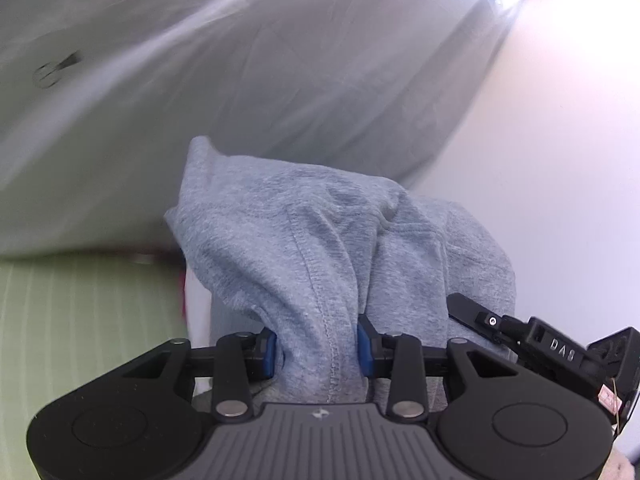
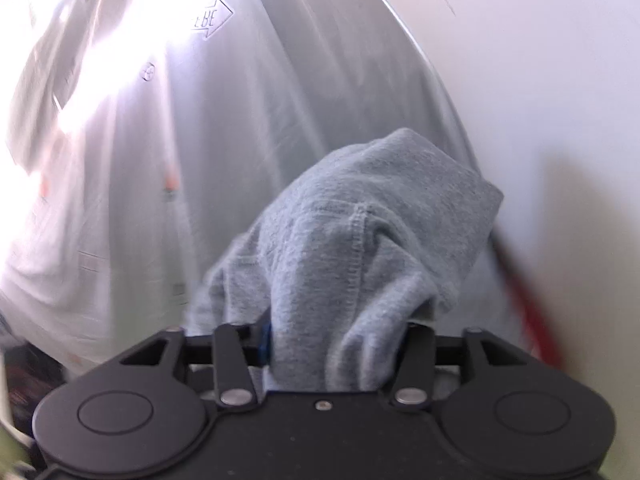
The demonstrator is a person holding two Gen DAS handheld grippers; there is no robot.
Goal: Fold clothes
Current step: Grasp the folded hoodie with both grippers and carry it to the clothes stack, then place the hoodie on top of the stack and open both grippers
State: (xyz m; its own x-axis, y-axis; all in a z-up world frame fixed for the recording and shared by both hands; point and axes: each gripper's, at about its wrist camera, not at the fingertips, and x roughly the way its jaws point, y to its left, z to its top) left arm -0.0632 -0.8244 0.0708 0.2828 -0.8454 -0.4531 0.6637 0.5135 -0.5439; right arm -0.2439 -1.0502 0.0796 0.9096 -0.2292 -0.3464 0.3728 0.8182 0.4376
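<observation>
Both the left gripper [image 1: 320, 350] and right gripper [image 2: 340, 344] clamp the bunched grey garment [image 1: 320, 240], its seam running away toward the curtain [image 1: 240, 80].

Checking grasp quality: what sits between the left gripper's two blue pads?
In the left wrist view, a bunched fold of the grey garment, stitched seam included, fills the left gripper between its blue pads.

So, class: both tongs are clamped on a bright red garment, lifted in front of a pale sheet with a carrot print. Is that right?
One thing is wrong: the colour. The garment is grey knit, not red. The left wrist view shows the left tongs shut on it, and the right wrist view shows the right tongs likewise. The carrot-print sheet is right.
</observation>
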